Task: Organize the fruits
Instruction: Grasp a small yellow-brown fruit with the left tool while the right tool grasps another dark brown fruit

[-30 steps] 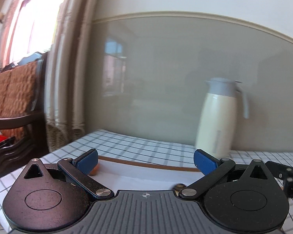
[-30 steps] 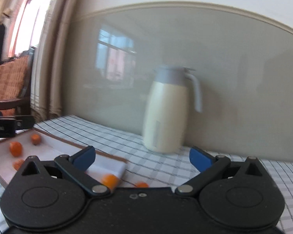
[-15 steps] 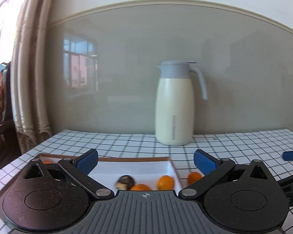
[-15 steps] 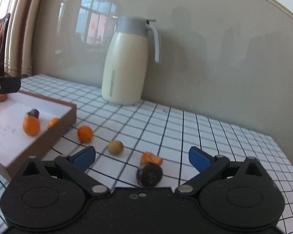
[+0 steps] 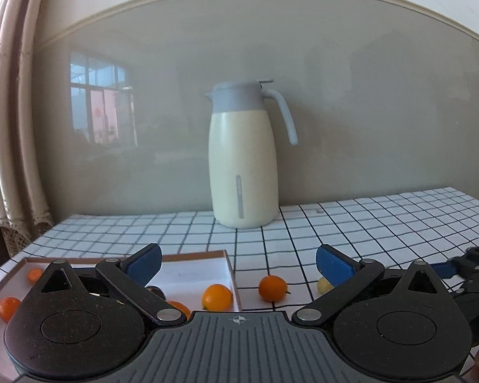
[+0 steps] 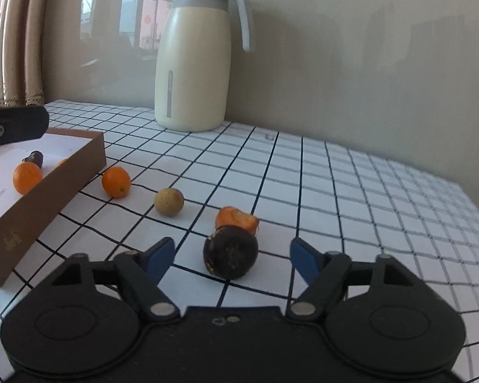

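Fruit partly sorted: several oranges sit in box (image 6: 64,172). I've been closing right gripper (image 6: 231,257) around dark fruit (image 6: 230,252), not yet gripping; left gripper (image 5: 238,263) open, empty. Four pieces remain on the tablecloth (image 6: 351,191).

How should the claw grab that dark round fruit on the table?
Grip the dark fruit across its round middle, coming from the near side, where the right gripper already straddles it, jaws just closing but not touching. The orange piece sits tight behind, so stay off the back.
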{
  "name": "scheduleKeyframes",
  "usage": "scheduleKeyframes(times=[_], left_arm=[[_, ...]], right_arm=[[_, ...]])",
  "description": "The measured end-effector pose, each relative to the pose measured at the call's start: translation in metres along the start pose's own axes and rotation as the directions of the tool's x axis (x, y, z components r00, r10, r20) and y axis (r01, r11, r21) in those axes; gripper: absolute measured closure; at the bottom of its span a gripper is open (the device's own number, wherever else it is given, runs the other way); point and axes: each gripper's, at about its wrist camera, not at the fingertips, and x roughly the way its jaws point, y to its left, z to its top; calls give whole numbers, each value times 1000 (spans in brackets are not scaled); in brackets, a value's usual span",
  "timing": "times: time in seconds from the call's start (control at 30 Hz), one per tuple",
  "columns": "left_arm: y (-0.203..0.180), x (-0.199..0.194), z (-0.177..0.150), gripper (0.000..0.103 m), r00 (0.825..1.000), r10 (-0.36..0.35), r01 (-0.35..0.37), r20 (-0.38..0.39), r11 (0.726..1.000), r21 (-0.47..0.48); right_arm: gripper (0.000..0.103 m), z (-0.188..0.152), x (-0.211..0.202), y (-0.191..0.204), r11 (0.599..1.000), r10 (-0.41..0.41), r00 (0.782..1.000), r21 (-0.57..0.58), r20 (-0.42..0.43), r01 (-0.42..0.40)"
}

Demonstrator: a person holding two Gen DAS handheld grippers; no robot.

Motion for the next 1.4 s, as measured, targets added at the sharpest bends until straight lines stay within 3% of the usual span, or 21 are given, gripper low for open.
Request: scheduleKeyframes(times=[0.07, 0.13, 0.17, 0.37, 0.53, 0.63, 0.77, 0.9, 1.07, 1.13, 1.23, 1.4], left_arm=[[-5, 3, -1, 0, 1000, -8, 8, -9, 1000, 9], [-12, 7, -1, 0, 1000, -20, 21, -21, 999, 27], [-15, 8, -2, 0, 999, -26, 27, -26, 999, 33], [-42, 23, -5, 0, 994, -91, 96, -67, 993, 63], [-68, 42, -8, 1, 987, -105, 119, -122, 986, 116], [-76, 55, -9, 37, 976, -115, 136, -184, 985, 105], [-85, 72, -12, 47, 967, -111, 136, -228, 986, 97], [-92, 82, -17, 52, 957, -103, 135, -272, 985, 105], [-93, 92, -18, 61, 950, -109, 142, -293, 986, 93], [-96, 94, -17, 62, 950, -104, 137, -293, 986, 94], [-100, 95, -17, 76, 948, -115, 150, -297, 984, 95], [-108, 93, -18, 76, 955, -90, 135, -283, 980, 145]], right_arm=[[51, 3, 2, -1, 1000, 20, 1000, 11, -13, -20], [72, 5, 6, 0, 1000, 16, 999, 5, -28, -15], [74, 5, 8, -2, 1000, 13, 999, 8, -35, -13], [74, 0, 8, -23, 999, -41, 998, 18, -45, 42], [74, -6, 3, -57, 993, -89, 995, 79, -50, 93], [73, -9, 1, -65, 992, -86, 995, 87, -47, 90], [72, -10, 2, -68, 993, -74, 996, 92, -51, 78], [62, -11, 1, -66, 994, -65, 997, 80, -52, 69], [64, -10, 3, -67, 995, -57, 997, 85, -53, 61], [71, -9, 4, -69, 994, -52, 997, 93, -53, 57], [74, -10, 2, -69, 994, -54, 997, 90, -54, 59], [75, -12, -1, -68, 994, -61, 997, 90, -54, 66]])
